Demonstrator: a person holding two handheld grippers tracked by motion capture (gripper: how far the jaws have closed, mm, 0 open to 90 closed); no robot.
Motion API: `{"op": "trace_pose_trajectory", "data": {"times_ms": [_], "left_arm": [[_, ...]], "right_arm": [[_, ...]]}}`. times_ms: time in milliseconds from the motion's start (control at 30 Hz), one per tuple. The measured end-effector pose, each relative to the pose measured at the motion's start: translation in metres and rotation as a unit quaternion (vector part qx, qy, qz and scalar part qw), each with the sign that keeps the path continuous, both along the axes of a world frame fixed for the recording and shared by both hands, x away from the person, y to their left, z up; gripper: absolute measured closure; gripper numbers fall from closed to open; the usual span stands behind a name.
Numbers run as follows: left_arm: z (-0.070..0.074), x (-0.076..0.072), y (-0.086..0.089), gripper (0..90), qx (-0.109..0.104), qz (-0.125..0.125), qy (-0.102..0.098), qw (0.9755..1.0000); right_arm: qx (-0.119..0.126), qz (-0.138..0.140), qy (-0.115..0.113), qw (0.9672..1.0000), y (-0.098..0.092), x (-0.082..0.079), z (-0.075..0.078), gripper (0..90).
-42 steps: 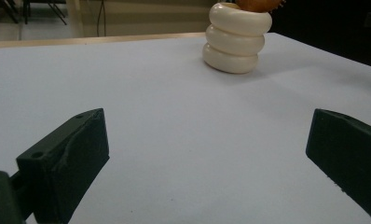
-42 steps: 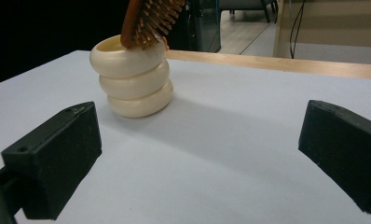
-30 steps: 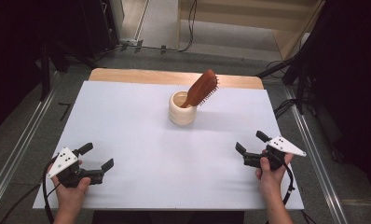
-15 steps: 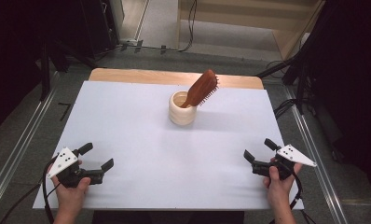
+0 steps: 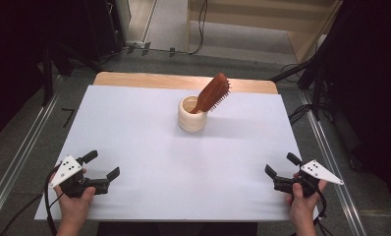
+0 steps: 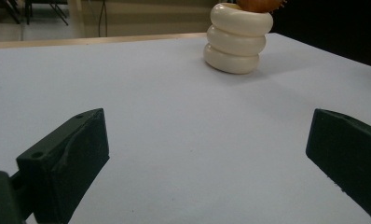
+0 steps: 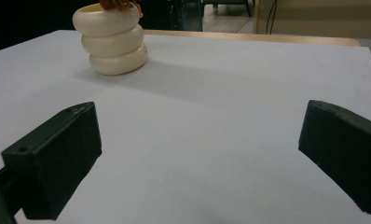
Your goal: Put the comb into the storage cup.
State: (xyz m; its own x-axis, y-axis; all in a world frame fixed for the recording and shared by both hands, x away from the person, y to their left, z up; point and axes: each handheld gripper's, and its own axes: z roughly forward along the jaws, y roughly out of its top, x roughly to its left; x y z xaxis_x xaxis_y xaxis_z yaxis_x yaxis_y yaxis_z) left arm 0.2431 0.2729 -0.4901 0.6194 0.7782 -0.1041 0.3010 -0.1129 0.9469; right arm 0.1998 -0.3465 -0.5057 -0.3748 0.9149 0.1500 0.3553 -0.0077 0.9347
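From above, the left gripper [image 5: 104, 166] and right gripper [image 5: 280, 165] rest low at the table's [image 5: 134, 123] near corners, jaws spread, empty. Along each gripper's jaws, the hairbrush [image 5: 212, 93] stands tilted in the cup [image 6: 237, 38], far off.

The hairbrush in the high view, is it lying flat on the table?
No, the hairbrush stands tilted in the cream ribbed holder, with its bristled head leaning up and to the right above the rim.
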Motion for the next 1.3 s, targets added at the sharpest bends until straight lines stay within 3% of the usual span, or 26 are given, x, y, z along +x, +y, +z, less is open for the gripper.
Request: {"op": "trace_pose_trajectory", "data": {"times_ms": [567,667,867,1100,1300], "left_arm": [[0.0,0.0,0.0,0.0,0.0,0.0,0.0,1.0],[0.0,0.0,0.0,0.0,0.001,0.001,-0.001,1.0],[0.0,0.0,0.0,0.0,0.001,0.001,-0.001,1.0],[-0.001,0.0,-0.001,0.0,0.004,-0.001,0.0,1.0],[-0.001,0.0,-0.002,0.0,0.005,0.0,-0.001,1.0]], "right_arm": [[-0.01,-0.009,0.0,0.9999,-0.02,-0.018,-0.004,0.0],[0.003,-0.009,0.001,1.0,-0.025,-0.02,-0.004,0.0],[-0.016,-0.007,-0.001,0.9998,-0.027,-0.024,-0.007,0.0],[0.005,-0.009,0.0,0.9999,-0.029,-0.022,-0.012,0.0],[0.005,-0.008,0.003,1.0,-0.027,-0.02,-0.013,0.0]]}}
